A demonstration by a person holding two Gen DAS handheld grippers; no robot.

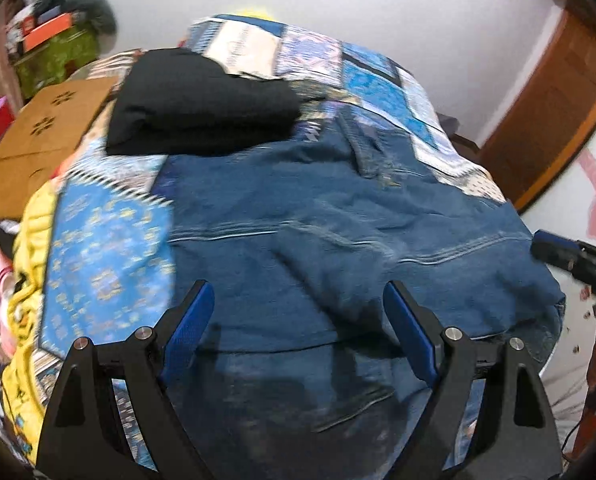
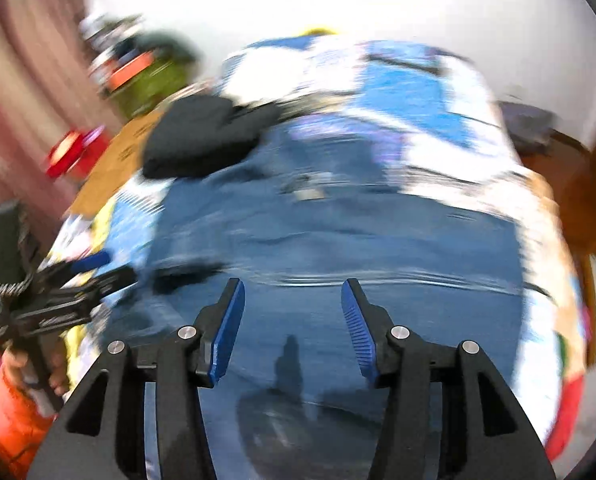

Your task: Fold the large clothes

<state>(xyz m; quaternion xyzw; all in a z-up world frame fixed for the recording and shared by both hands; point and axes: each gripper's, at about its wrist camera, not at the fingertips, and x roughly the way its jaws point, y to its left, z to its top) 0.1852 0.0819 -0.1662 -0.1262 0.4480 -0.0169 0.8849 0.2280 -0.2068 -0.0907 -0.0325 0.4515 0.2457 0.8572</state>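
Denim clothing, a large blue garment, is lying spread across a bed covered by a blue patchwork quilt, and we are looking down on it from both wrist cameras. We cannot tell whether it is a jacket or jeans; only pale seam lines and what looks like a pocket at 1 o'clock are showing, and its near end is running out of view at 6 o'clock.

In the left wrist view, we are holding the left gripper over the denim with its blue-padded fingers spread wide apart and nothing between them. Whether the tips are touching the cloth we cannot tell. A folded black garment is resting on the quilt at 11 o'clock, its near edge meeting the denim. A brown cardboard box is sitting beside the bed at 9 o'clock. The right gripper is poking in at 3 o'clock, cut off by the picture's edge.

The right wrist view is heavily smeared by motion blur. The right gripper is hovering above the denim with its fingers apart and empty. The left gripper is appearing at 9 o'clock, blurred, with an orange sleeve below it.
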